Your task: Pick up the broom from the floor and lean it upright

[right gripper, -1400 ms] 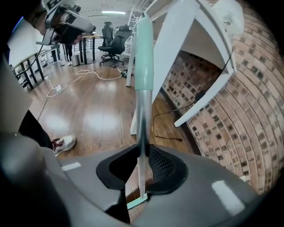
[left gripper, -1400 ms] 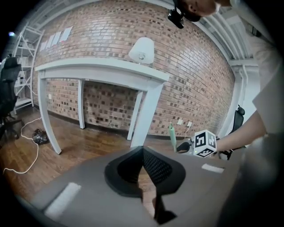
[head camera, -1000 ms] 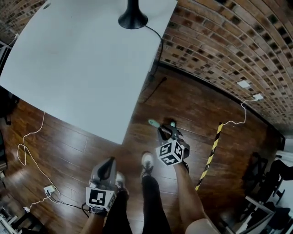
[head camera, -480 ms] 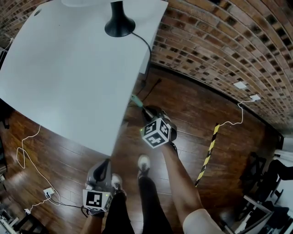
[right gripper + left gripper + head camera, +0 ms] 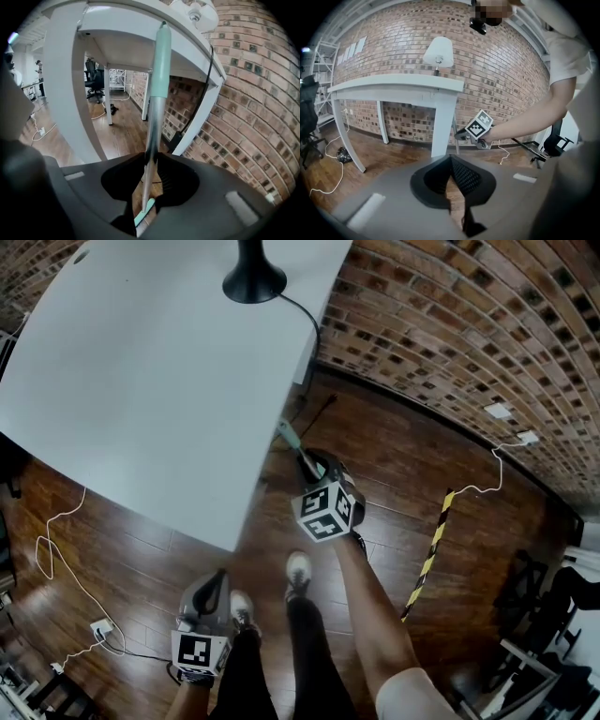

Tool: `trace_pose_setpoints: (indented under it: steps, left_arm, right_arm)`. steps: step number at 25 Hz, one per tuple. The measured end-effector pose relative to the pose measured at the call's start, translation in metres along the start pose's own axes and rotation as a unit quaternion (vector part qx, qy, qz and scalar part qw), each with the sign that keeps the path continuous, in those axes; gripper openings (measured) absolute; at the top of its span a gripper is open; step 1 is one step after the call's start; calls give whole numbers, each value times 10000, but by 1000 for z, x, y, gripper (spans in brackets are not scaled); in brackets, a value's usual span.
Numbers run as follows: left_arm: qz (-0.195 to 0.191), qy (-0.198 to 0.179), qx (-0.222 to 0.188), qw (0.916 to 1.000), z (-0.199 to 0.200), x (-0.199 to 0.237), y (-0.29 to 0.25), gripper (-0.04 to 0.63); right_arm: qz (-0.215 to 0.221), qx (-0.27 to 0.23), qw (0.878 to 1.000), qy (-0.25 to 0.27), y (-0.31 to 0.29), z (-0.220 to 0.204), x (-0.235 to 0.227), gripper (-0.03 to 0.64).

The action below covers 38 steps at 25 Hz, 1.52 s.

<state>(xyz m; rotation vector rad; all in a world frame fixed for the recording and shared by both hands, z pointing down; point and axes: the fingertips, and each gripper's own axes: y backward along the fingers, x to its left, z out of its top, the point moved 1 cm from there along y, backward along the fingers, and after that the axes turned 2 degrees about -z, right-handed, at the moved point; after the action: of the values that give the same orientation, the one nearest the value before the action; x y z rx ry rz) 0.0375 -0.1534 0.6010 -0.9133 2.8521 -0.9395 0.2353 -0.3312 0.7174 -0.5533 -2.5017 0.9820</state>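
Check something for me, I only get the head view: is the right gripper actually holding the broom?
Observer: Yes. Its own view shows the broom shaft running up between the fingers of the right gripper, which press on it.
Operator: Upright?
Observer: Close to upright. Its mint grip end reaches the edge of the white table, but I can't tell if they touch.
Operator: Left gripper?
Observer: The left gripper has nothing between its fingers, and the tips look together.
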Motion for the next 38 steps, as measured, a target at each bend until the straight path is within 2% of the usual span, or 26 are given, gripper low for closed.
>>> trace_pose_setpoints:
  steps: [9,17,20,22,26,32,38]
  left_arm:
    - [-53,-26,-77,10000,4,-1,2,0]
    - [-28,19,25,10000,-8,-3,1,0]
    - [12,-53,-10,10000,-6,-3,1,0]
    - [87,-96,-6,9999,-2,-1,1,0]
    - [154,-136,-150,9997,13,6,1,0]
    - [3,-351,-378,9987,44,4,11,0]
    - [178,-213,-652,9975,91,3,32,0]
  right_arm:
    - [-46,-207,9997,-104,3,7,-9,104]
    - [3,-394,9983,-421,15,4,-11,105]
    - [-91,-574,9969,-532,34,3,-12,68]
    - [-131,-669,9962,-551,46,1,-11,14]
    - [-178,-773,9947,-651,70,0,-13,14]
    - [-412,-972,9896,-982,115,10,-25,12]
    - [-584,-1298,9787,-1479,176,39,-43,12]
